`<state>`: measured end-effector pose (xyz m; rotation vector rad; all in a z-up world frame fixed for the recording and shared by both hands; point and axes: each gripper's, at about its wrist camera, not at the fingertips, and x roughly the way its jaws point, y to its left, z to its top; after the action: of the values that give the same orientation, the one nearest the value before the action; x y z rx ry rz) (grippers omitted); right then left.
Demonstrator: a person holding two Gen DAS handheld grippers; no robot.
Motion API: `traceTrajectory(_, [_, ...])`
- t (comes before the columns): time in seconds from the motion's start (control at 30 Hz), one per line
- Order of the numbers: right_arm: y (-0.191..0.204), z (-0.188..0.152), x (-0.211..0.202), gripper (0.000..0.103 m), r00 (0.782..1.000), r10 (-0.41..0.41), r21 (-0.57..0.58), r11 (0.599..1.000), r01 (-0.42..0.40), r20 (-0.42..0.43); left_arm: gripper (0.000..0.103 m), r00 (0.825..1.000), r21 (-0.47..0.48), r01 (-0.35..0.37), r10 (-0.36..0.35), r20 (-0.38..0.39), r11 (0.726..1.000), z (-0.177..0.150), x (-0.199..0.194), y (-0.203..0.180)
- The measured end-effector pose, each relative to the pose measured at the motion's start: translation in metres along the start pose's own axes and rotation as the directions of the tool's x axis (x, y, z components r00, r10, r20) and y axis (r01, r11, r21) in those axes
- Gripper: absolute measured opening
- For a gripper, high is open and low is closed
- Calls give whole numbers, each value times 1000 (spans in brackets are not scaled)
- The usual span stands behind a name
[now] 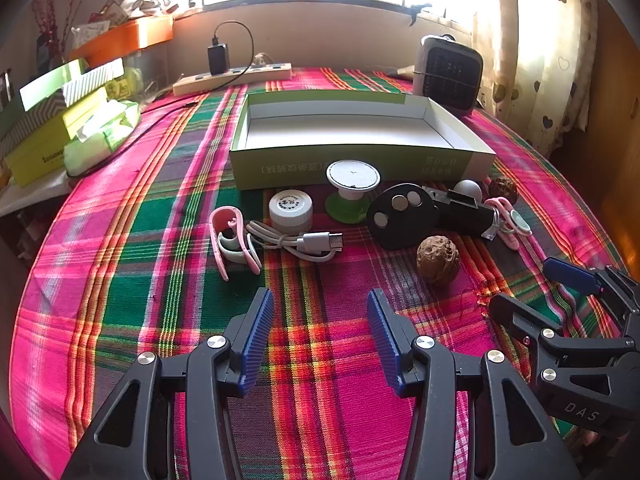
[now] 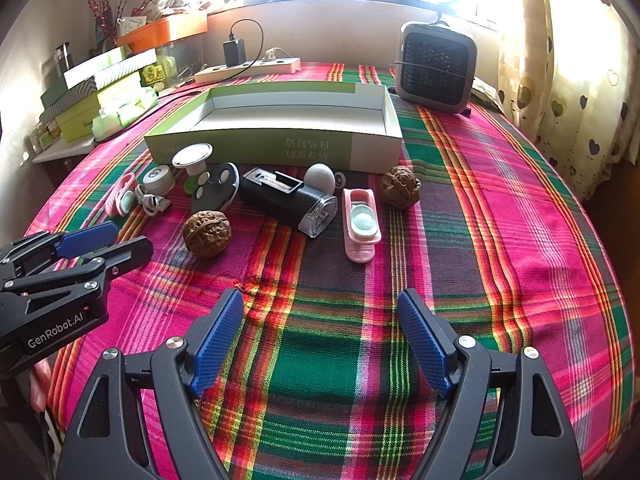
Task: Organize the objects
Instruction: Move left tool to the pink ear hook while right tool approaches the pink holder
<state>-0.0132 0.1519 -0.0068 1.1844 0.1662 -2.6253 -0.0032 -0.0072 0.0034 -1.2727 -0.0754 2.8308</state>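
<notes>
An empty green-and-white box (image 1: 360, 160) (image 2: 256, 148) lies open mid-table. In front of it is a row of small items: a pink clip (image 1: 232, 240), a white cable (image 1: 308, 242), a white jar (image 1: 291, 208), a black oval holder (image 1: 400, 216), a black device (image 2: 286, 198), a second pink clip (image 2: 361, 224) and two walnuts (image 2: 207, 233) (image 2: 400, 187). My left gripper (image 1: 320, 300) hovers open over the cloth short of the cable. My right gripper (image 2: 320, 298) is open too, below the second clip. Neither holds anything.
A grey heater (image 2: 434, 66) stands at the back right and a power strip (image 1: 236, 76) with a charger runs along the back wall. Stacked green boxes (image 1: 60, 120) crowd the left side. The plaid cloth (image 2: 500, 240) drops off at the right near a curtain.
</notes>
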Motion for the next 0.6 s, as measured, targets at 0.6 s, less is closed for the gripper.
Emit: traceTrajectory(0.6, [-12,4,0,79,1000,9,-12,1000,-10,-26,47,997,-49,73,-74,-16,996,6,-4,23])
